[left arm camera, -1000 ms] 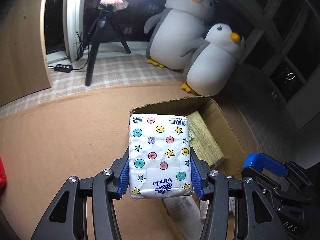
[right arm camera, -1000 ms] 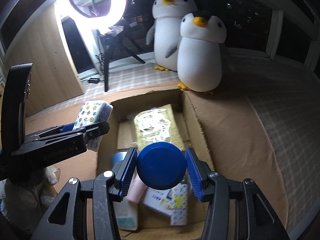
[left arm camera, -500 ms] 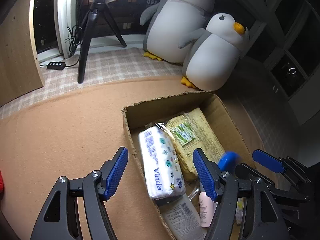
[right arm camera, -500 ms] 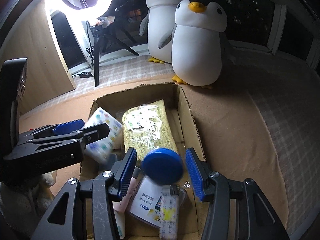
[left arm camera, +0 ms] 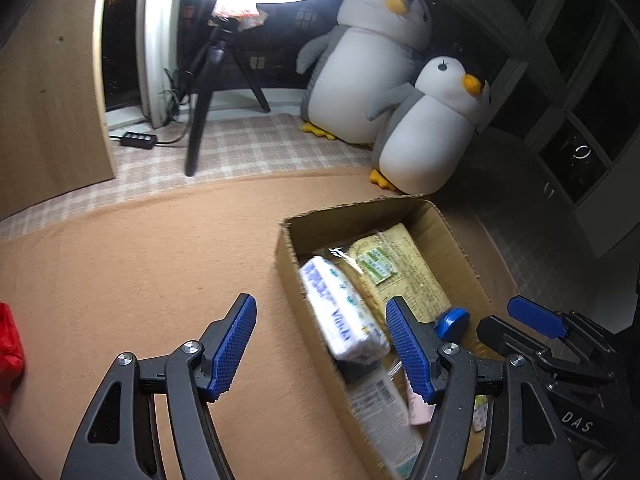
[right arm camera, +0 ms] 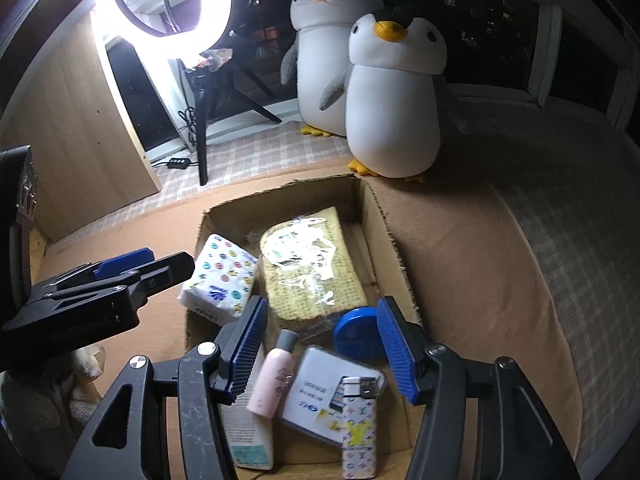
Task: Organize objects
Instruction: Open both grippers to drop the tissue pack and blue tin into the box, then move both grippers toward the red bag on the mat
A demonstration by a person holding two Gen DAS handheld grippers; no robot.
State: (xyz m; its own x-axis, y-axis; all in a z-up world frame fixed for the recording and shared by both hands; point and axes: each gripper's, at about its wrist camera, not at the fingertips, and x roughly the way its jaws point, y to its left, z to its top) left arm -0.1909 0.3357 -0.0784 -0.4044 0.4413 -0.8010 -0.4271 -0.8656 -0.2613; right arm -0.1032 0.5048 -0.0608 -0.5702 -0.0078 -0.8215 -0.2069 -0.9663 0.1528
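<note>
- Nearest, right gripper (right arm camera: pixel 320 344): fingers spreading, nothing pinched; blue-lidded jar (right arm camera: pixel 356 338) lies just by the right pad, inside the cardboard box (right arm camera: pixel 376 220).
- Left gripper (left arm camera: pixel 320 344): fingers apart, empty, over the box's left wall.
- Box front: pink bottle (right arm camera: pixel 272 376), lighter (right arm camera: pixel 358 428), white tube (right arm camera: pixel 244 428), clear-cased card pack (right arm camera: pixel 320 388) crowded together.
- Mid-box: Vinda tissue pack (right arm camera: pixel 220 276) leans on the left wall, touching the yellow pack (right arm camera: pixel 312 268).
- Risk, prob.: jar may roll onto the bottle; tilted tissue pack could slump if the box gets nudged by a finger.
- Far: two penguin plushies (right arm camera: pixel 392 92), ring light (right arm camera: pixel 160 0).
</note>
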